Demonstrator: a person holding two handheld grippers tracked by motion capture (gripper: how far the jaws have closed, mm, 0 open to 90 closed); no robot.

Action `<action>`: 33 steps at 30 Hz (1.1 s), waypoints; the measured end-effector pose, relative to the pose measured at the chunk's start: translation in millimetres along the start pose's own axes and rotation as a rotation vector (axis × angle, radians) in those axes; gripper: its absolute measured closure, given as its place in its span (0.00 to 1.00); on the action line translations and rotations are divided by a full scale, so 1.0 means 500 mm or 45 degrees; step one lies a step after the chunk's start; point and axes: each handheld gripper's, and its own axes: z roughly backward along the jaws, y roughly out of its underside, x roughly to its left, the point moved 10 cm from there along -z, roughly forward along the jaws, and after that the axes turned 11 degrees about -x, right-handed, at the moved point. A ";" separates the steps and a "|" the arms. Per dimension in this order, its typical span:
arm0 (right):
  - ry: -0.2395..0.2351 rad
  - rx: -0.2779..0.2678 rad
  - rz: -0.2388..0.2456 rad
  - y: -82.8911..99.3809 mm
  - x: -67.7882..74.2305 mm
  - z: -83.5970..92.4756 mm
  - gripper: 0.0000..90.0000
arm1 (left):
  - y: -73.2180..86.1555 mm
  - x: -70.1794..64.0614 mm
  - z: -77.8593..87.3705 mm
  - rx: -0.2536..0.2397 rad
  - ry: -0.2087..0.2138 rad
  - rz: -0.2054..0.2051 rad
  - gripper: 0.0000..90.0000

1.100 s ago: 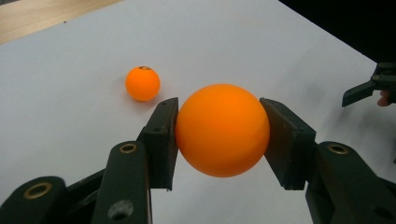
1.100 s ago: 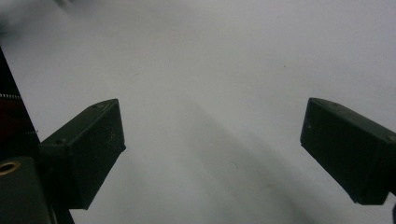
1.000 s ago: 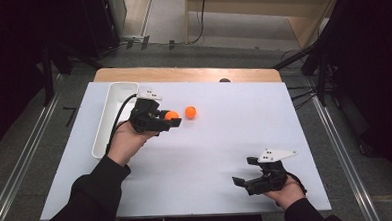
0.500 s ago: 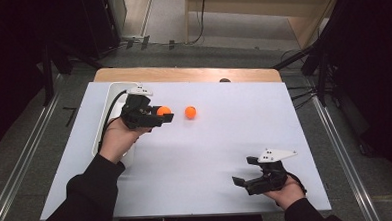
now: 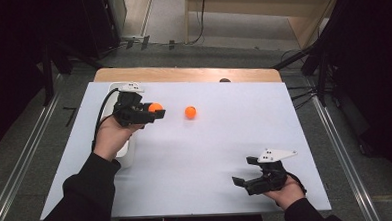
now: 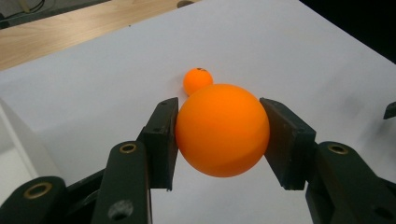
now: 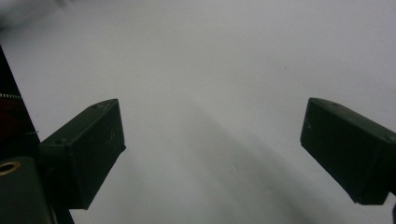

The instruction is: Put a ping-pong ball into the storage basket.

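White and smooth, the table cover [image 5: 211,155] holds one round orange ball [image 5: 190,111], while the left gripper [image 6: 219,135] pinches a shiny orange twin [image 6: 222,129] above it and the right gripper [image 7: 212,154] gapes wide.

A second small orange ball [image 5: 190,112] lies free on the pale white sheet-covered surface [image 5: 225,139], in its far middle part, and it also shows in the left gripper view as a little orange sphere [image 6: 197,80] farther off on the white sheet. A long white rectangular plastic tray [image 5: 127,156] stands along the left edge of the surface, running from near to far. At the far edge a strip of bare light wood [image 5: 182,74] borders the sheet, and beyond it lies a grey floor [image 5: 170,26] with dark cables.
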 end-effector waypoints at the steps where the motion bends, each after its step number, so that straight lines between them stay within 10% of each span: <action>1: 0.000 -0.003 0.005 0.000 -0.001 0.000 0.06 | 0.001 0.004 0.003 0.007 -0.007 0.000 0.56; 33: -0.002 0.003 -0.002 0.000 0.001 0.000 0.06 | 0.006 0.105 0.045 -0.025 -0.185 0.069 0.56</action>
